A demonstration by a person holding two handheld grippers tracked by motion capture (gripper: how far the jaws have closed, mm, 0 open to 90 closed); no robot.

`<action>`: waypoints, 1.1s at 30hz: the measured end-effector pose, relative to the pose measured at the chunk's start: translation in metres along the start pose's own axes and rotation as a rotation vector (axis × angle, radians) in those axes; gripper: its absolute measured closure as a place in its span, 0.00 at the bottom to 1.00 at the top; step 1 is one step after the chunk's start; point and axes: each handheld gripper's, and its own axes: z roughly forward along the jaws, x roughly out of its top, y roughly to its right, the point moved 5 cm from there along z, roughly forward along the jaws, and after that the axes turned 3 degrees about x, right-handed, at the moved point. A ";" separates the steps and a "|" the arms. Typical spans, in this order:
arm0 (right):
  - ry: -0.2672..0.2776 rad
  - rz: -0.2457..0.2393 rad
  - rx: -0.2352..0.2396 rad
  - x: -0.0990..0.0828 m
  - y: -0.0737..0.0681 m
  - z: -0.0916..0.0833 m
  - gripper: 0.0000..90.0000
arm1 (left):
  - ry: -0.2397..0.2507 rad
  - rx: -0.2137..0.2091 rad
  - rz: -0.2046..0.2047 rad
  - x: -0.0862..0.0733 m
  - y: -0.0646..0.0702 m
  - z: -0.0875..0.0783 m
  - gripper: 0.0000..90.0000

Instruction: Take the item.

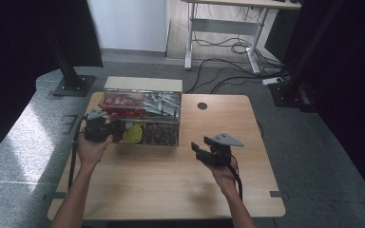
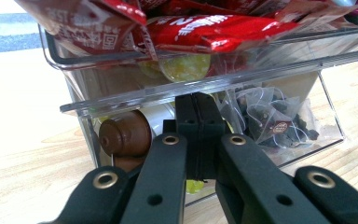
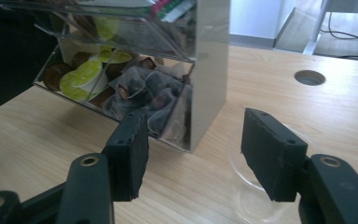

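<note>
A clear plastic organizer point(image 1: 142, 116) is seen in the high view near the far edge of the wooden table point(image 1: 171, 190), left of its middle. From above, its upper tier is seen to hold red packets point(image 1: 121, 102) and pale sachets point(image 1: 164, 102).

In the left gripper view, a brown capsule point(image 2: 126, 135) and mesh tea bags point(image 2: 270, 116) are made out through the front wall of the lower tier, with red packets point(image 2: 214, 25) overhead. The left gripper point(image 1: 97, 128) is held against the organizer's front left corner by a hand point(image 1: 91, 151) with the forearm stretched from the near edge; its jaws are pressed together at the lower tier's front lip. Whether anything is pinched between them cannot be told.

In the right gripper view, green-lidded capsules point(image 3: 81, 77) and tea bags point(image 3: 154, 98) are seen from the side, and a faint clear glass rim point(image 3: 261, 186) is glimpsed on the table beyond the right jaw, partly hidden by it. The right gripper point(image 1: 204, 151) is held above the table's middle right, angled toward the organizer, its jaws spread wide apart and empty.
</note>
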 end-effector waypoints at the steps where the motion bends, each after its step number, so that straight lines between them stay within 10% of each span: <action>1: -0.002 -0.003 0.004 0.001 -0.002 0.002 0.47 | 0.001 -0.004 -0.001 0.000 0.001 0.000 1.00; 33: -0.045 -0.048 0.108 0.006 -0.040 0.063 0.66 | -0.006 -0.013 0.012 0.002 0.006 0.002 1.00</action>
